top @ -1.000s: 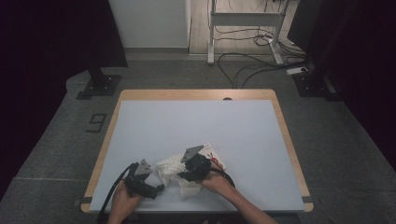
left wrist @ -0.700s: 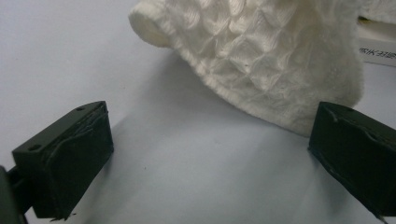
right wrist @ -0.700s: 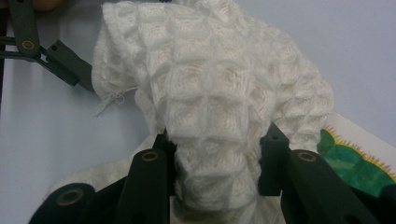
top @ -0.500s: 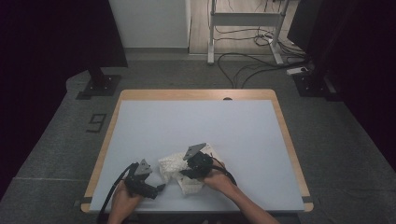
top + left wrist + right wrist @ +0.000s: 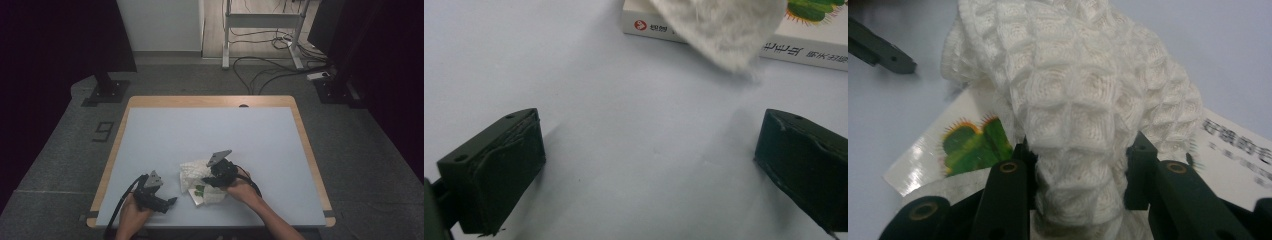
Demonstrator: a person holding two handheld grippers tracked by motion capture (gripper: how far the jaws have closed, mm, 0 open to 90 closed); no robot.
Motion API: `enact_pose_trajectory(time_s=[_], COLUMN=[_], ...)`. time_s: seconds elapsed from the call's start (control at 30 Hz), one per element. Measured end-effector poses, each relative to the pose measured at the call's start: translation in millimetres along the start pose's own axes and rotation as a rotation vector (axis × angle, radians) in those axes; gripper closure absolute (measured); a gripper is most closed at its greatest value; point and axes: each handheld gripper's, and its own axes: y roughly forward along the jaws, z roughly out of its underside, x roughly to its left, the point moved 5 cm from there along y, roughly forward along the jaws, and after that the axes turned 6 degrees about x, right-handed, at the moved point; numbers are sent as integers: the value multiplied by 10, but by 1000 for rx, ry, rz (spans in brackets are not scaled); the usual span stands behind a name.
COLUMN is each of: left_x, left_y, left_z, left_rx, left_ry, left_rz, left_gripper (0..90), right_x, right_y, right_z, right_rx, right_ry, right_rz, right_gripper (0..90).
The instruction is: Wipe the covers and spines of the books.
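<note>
A white waffle-weave cloth (image 5: 191, 171) lies bunched over a white book (image 5: 202, 197) with a green picture on its cover, near the table's front edge. My right gripper (image 5: 206, 181) is shut on a fold of the cloth (image 5: 1073, 100), which bulges up between its jaws above the book (image 5: 973, 145). My left gripper (image 5: 171, 201) rests open on the table, left of the book, with bare tabletop between its jaws (image 5: 649, 165). Ahead of it I see the book's edge (image 5: 644, 27) and a hanging corner of the cloth (image 5: 724, 30).
The pale blue table (image 5: 200, 130) with a wooden rim extends far behind the book. Beyond it are grey floor, a dark stand base (image 5: 107, 92) at left and cables (image 5: 260, 62) under a metal frame. Both forearms come in at the front edge.
My right gripper has shifted slightly to the right, taking the pinched cloth with it. The left gripper has stayed where it was.
</note>
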Motion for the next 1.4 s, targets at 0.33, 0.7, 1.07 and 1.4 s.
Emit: enact_pose_trajectory(time_s=[0.33,0.7,1.07,1.4], left_x=[0,0,0,0], left_y=[0,0,0,1], left_z=[0,0,0,0], left_rx=[0,0,0,-1], left_ry=[0,0,0,-1], left_rz=[0,0,0,2], left_gripper=[0,0,0,0], right_x=[-218,-478,-632,-664], right_y=[-114,-235,-321,-278], right_z=[151,308,419,349], right_rx=[1,7,12,22], right_ry=[51,107,149,145], right_rz=[50,113,146,158], right_gripper=[634,634,634,635])
